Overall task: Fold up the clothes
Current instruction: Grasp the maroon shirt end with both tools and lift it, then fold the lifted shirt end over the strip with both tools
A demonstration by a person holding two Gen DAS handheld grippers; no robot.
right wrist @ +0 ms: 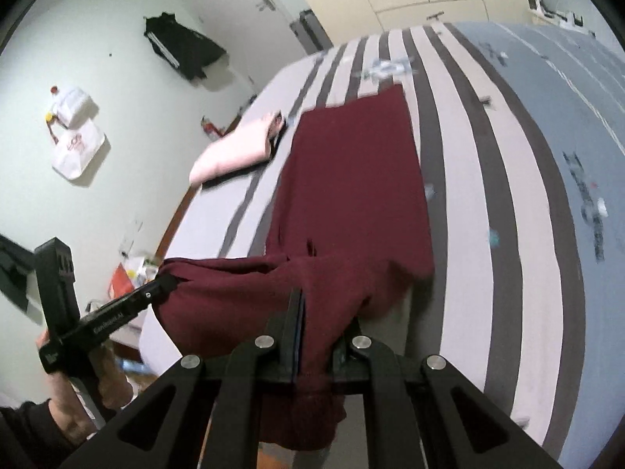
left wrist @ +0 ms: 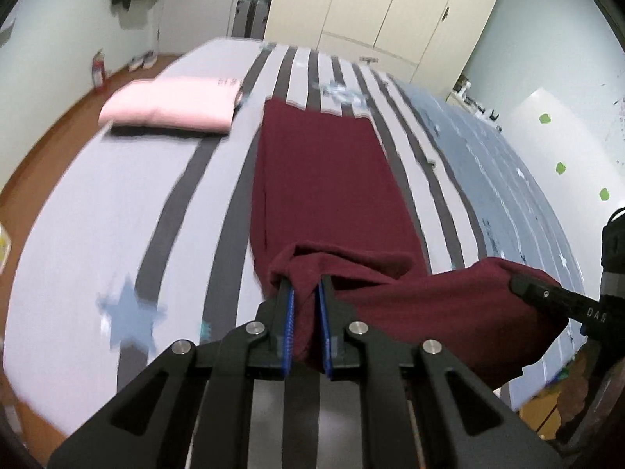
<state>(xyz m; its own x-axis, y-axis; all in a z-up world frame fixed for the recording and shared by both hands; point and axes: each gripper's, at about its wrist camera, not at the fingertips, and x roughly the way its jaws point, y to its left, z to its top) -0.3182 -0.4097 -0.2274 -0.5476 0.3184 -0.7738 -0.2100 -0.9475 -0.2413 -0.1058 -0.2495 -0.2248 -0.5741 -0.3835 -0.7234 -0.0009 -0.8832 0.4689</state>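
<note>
Left gripper (left wrist: 306, 285) and right gripper (right wrist: 299, 297) each clamp the garment (left wrist: 328, 179) near hem; rest lies on bed (left wrist: 78, 211) toward 12 o'clock; keep hem taut, carry level toward far edge.

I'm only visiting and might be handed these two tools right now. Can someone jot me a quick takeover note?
Left tool: shut on the near edge of the maroon garment.
Right tool: shut on the same edge, further along.
That edge is raised; the rest lies flat on the striped bed.
Done: a pink garment lies folded at the far side of the bed.
Left: probably carry the held edge to the far end, then finish folding.
</note>
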